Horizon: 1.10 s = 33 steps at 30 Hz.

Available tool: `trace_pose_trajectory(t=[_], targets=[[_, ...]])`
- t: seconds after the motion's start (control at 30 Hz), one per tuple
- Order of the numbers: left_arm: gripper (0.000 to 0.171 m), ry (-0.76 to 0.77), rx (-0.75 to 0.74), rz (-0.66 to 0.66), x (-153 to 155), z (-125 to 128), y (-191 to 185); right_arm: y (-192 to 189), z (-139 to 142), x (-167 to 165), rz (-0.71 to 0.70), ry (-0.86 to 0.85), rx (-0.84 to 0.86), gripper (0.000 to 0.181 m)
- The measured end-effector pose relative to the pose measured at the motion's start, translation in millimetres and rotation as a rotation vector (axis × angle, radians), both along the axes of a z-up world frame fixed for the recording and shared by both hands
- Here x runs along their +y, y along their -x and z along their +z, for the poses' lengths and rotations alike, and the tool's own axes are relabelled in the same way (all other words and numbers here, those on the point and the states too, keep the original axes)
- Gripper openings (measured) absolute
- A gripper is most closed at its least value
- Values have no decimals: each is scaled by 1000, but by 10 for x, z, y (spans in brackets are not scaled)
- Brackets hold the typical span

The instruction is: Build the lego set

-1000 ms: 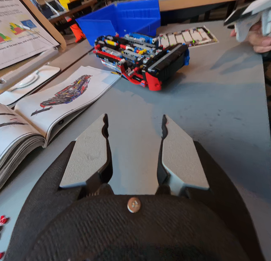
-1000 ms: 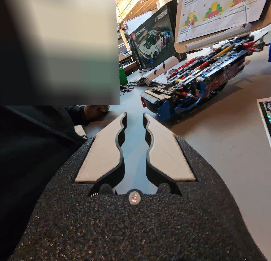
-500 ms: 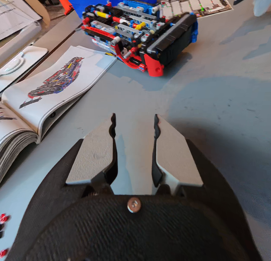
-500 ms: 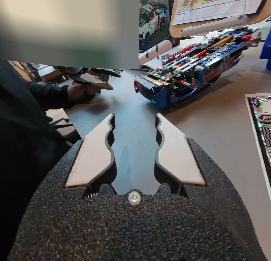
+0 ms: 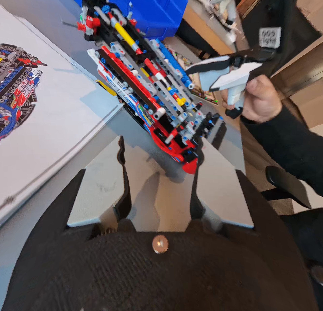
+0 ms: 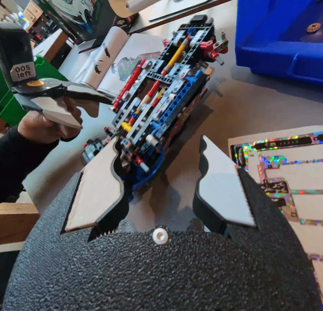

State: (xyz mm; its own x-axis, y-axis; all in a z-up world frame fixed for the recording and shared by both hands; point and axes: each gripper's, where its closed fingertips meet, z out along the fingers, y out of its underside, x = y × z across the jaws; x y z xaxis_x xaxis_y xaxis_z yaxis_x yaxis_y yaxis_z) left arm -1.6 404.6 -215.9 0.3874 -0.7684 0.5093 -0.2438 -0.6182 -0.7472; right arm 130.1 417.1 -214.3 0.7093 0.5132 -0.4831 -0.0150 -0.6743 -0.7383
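left gripper (image 5: 160, 155): jaws spread wide, nothing between, tilted | right gripper (image 6: 159, 155): jaws spread wide, nothing clamped | hands (image 5: 258, 101) grip both handles, dark sleeves | both grippers angled toward each other

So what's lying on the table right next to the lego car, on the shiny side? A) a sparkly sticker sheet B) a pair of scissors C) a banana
A: in the right wrist view a sparkly sticker sheet lies flat on the grey table, beside the lego car.
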Motion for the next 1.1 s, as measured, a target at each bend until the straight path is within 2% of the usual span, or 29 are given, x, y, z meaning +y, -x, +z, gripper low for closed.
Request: trace_pose_trajectory(t=[0.1, 0.17, 0.27, 0.43, 0.5, 0.57, 0.63, 0.7, 0.77, 0.8, 0.83, 0.87, 0.9, 0.97, 1.0, 1.1], targets=[[83, 50, -19, -54, 19, -11, -264, 57, -74, 190, 35, 60, 26, 85], [83, 82, -26, -80, -16, 3, -399, 194, -56, 94, 142, 111, 98, 54], [86, 28, 49, -81, -59, -63, -493, 126, -106, 27, 127, 73, 6, 53], [111, 1, 56, -164, -480, -40, -718, -45, -125, -307, 116, 10, -113, 53], [105, -5, 57, -204, -640, -29, -739, -118, -121, -449, 115, 4, -130, 54], [97, -20, 33, -198, -637, 73, -665, -194, -79, -556, 114, -18, -117, 56], [101, -38, -2, -101, -374, 279, -463, -321, -2, -589, 81, -69, -100, 55], [106, -71, 64, 36, 76, 367, -149, -465, 54, -575, 32, -108, -79, 55], [124, -62, 239, 170, 581, 251, 238, -566, 88, -546, -1, -131, -48, 55], [125, -42, 339, 220, 797, 151, 441, -598, 100, -528, -11, -140, -32, 55], [116, -23, 404, 241, 949, 64, 588, -622, 108, -506, -21, -149, -18, 54], [101, 2, 436, 245, 1048, -16, 669, -638, 111, -479, -29, -156, -7, 55], [96, 39, 454, 241, 1099, -99, 697, -636, 102, -463, -25, -156, -2, 54], [106, 100, 533, 210, 1097, -314, 700, -629, 63, -445, -10, -146, -14, 54], [105, 93, 595, 192, 1092, -424, 716, -633, 59, -432, -13, -151, -18, 54], [82, -36, 753, 190, 1144, -620, 819, -612, 81, -436, 4, -169, -5, 53]])
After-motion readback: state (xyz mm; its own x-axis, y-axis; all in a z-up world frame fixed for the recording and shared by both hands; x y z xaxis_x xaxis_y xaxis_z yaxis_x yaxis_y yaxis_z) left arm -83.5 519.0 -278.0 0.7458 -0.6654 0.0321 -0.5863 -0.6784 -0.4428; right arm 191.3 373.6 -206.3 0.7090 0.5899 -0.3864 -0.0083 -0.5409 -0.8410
